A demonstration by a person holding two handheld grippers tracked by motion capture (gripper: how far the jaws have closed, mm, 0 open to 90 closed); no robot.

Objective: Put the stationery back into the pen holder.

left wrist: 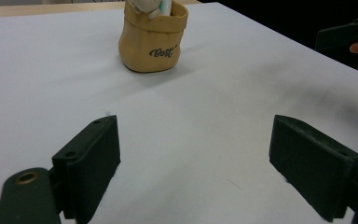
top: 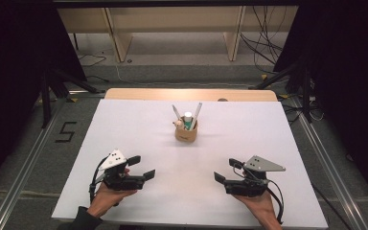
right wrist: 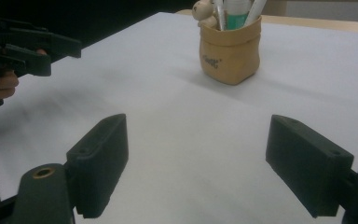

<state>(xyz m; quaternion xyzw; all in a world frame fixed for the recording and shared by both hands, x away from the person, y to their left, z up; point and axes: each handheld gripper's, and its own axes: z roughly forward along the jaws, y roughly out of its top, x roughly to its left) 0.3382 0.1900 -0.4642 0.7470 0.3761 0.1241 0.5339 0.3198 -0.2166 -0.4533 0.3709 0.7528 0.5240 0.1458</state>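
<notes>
A white table (top: 124,143) with a pale wooden far edge (top: 191,94) stands on a grey carpeted floor (top: 28,143). Metal rails (top: 24,163) run along the floor on both sides of it, and the figure 5 (top: 65,132) is marked in black tape on the left. Black curtains (top: 14,48) close off both flanks, with dark stand legs (top: 52,86) at their feet. Beyond the table sits light wooden furniture with upright panels (top: 120,38), and black cables (top: 263,38) trail over the floor at the far right. Light falls brightest at the table's far side.
</notes>
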